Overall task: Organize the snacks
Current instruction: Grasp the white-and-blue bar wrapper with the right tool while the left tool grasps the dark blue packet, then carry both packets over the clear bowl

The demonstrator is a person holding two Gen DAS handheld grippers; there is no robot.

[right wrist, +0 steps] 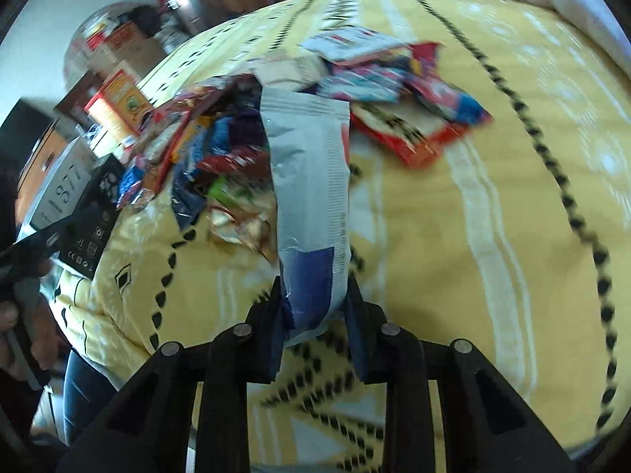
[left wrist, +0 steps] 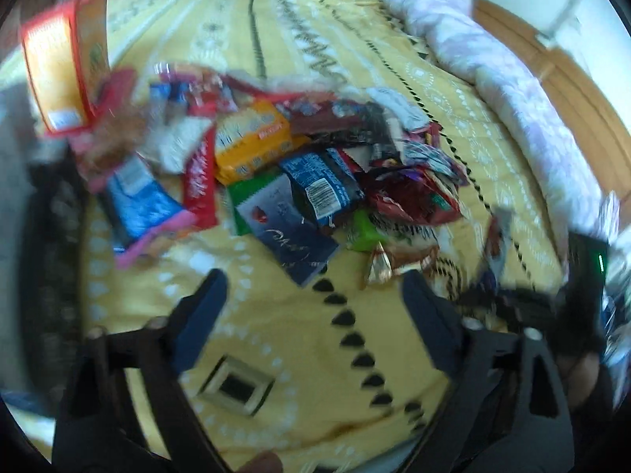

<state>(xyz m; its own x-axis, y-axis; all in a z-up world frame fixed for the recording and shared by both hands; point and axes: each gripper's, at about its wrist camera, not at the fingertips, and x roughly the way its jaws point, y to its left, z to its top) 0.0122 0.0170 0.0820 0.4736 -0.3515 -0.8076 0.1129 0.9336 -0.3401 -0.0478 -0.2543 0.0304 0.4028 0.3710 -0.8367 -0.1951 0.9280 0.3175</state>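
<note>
sorting looks underway: right gripper (right wrist: 313,307) pinches a silver-blue packet (right wrist: 307,181) above the yellow bedspread (right wrist: 493,236), while left gripper (left wrist: 315,295), wide open and empty, likely next reaches the snack pile (left wrist: 276,165).

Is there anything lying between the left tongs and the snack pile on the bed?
Nothing visible does. The left tongs stand open over bare yellow bedspread, and the nearest snacks, a dark blue packet and a gold-foil sweet, lie just past the fingertips with only cloth between.
</note>
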